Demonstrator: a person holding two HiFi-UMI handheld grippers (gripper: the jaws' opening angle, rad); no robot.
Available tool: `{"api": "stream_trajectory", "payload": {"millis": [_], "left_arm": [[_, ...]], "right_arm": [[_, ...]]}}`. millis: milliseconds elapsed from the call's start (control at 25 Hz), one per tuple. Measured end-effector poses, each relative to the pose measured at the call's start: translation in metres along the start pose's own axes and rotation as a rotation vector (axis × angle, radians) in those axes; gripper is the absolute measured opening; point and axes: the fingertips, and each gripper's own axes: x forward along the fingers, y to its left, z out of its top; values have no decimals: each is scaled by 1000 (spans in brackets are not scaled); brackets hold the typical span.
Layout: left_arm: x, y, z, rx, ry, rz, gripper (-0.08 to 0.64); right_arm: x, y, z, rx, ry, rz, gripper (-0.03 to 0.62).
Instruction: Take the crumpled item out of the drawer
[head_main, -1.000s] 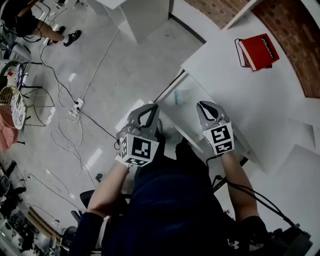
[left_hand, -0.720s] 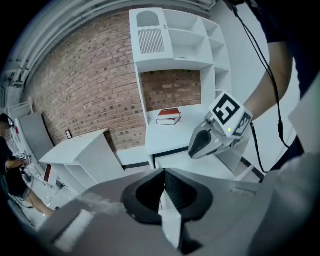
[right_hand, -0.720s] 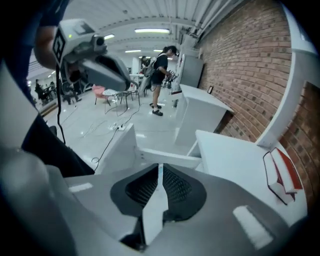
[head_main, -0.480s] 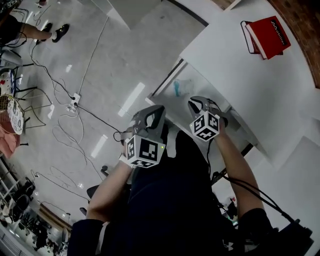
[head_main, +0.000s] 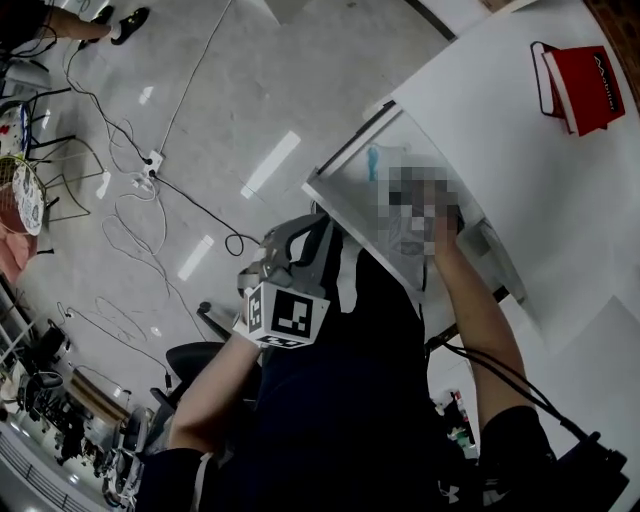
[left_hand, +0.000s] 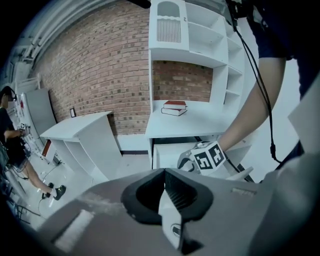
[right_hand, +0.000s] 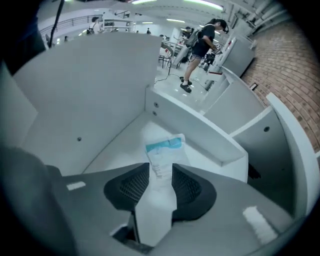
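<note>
The white drawer (head_main: 345, 195) stands pulled out from under the desk. On its floor lies the crumpled item (right_hand: 164, 146), white with a teal stripe, also visible in the head view as the crumpled item (head_main: 374, 160) near the drawer's far corner. My right gripper (right_hand: 160, 181) is inside the drawer just short of the item. Its jaws are opening, and the item shows in the gap beyond the tips, untouched. In the head view a blurred patch covers that gripper. My left gripper (head_main: 300, 235) hangs shut and empty outside the drawer front, its jaws meeting in the left gripper view (left_hand: 164, 172).
A red book (head_main: 585, 85) lies on the white desk top (head_main: 520, 190) at the far right. Cables and a power strip (head_main: 150, 160) trail over the floor to the left. A person (right_hand: 200, 37) stands far off beyond the drawer. White shelving (left_hand: 190, 45) rises behind the desk.
My right gripper has gone forward from the drawer front into the drawer, toward the crumpled item. The left gripper has kept its place by the drawer front.
</note>
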Motion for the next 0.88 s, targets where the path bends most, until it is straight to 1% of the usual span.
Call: {"api": "stream_trajectory", "payload": {"millis": [120, 200, 320, 400, 520, 680, 760, 880], "left_arm": [[0, 0, -4, -18, 7, 0, 3], [-1, 0, -6, -31, 12, -4, 3], [-2, -2, -12, -47, 18, -12, 3], [-2, -1, -14, -47, 23, -10, 3], [-1, 2, -10, -68, 20, -5, 3], [1, -1, -4, -47, 5, -9, 3], [1, -1, 3, -44, -5, -8, 3], [1, -4, 13, -47, -15, -1, 3]], "right_arm": [[18, 3, -5, -71, 39, -1, 146], [26, 5, -7, -101, 62, -4, 146], [33, 7, -10, -109, 80, -6, 133], [33, 4, -10, -100, 78, -16, 102], [29, 2, -8, -65, 56, -20, 56], [14, -1, -2, 5, 12, -29, 33], [3, -4, 2, 60, -18, -34, 26], [-16, -6, 12, 169, -77, -32, 22]]}}
